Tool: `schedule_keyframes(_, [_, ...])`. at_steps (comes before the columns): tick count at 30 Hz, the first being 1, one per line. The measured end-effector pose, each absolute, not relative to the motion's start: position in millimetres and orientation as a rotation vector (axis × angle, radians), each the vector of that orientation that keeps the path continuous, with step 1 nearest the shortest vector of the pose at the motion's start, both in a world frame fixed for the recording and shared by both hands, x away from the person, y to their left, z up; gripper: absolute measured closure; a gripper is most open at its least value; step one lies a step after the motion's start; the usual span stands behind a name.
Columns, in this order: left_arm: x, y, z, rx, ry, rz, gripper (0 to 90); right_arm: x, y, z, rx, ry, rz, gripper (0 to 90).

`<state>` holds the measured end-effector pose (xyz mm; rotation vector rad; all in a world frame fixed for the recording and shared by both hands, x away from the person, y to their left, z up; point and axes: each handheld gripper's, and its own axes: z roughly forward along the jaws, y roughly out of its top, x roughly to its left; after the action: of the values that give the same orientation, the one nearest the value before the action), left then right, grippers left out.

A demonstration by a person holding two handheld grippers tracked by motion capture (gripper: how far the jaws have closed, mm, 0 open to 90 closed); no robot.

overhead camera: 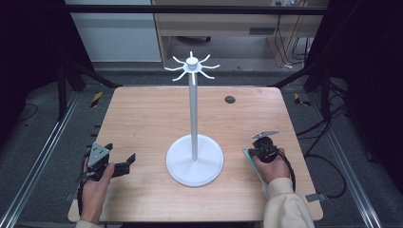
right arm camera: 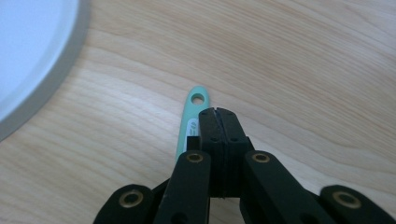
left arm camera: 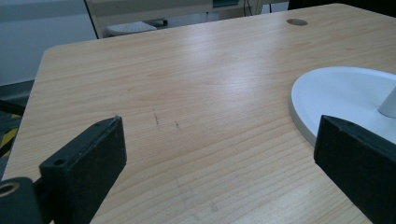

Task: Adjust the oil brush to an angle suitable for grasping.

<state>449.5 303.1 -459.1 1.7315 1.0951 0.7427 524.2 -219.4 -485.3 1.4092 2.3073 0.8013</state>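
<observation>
High view: wooden table (overhead camera: 142, 118) carrying a white hook stand (overhead camera: 194, 159), the landmark for all positions below. Its round base sits near the table's middle toward the person's edge; a slim post rises to a crown of curved hooks (overhead camera: 191, 66).

Left of the base, the left gripper (overhead camera: 124, 161) rests low over bare wood, jaws spread wide with nothing between them; the left gripper view shows the base rim just beyond one jaw.

Right of the base lies a mint-green utensil handle (right arm camera: 192, 119) with a hanging hole at its tip, flat on the wood and well apart from the rim. The right gripper (right arm camera: 218, 114) sits over it with jaws pressed together; they seem to lie beside or on top of the handle rather than pinching it, though the contact is hidden.

Judged step: grasping the handle for hanging. Done well, the jaws would open, straddle the handle behind the hole, and close squarely, leaving the hole free for a hook.
</observation>
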Motion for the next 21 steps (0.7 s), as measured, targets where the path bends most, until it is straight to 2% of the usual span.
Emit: schedule_keyframes(21, [450, 304, -460, 1.74, 1.1, 0.733, 2.0, 502, -190, -478, 1.18, 2.503, 0.835, 90.0])
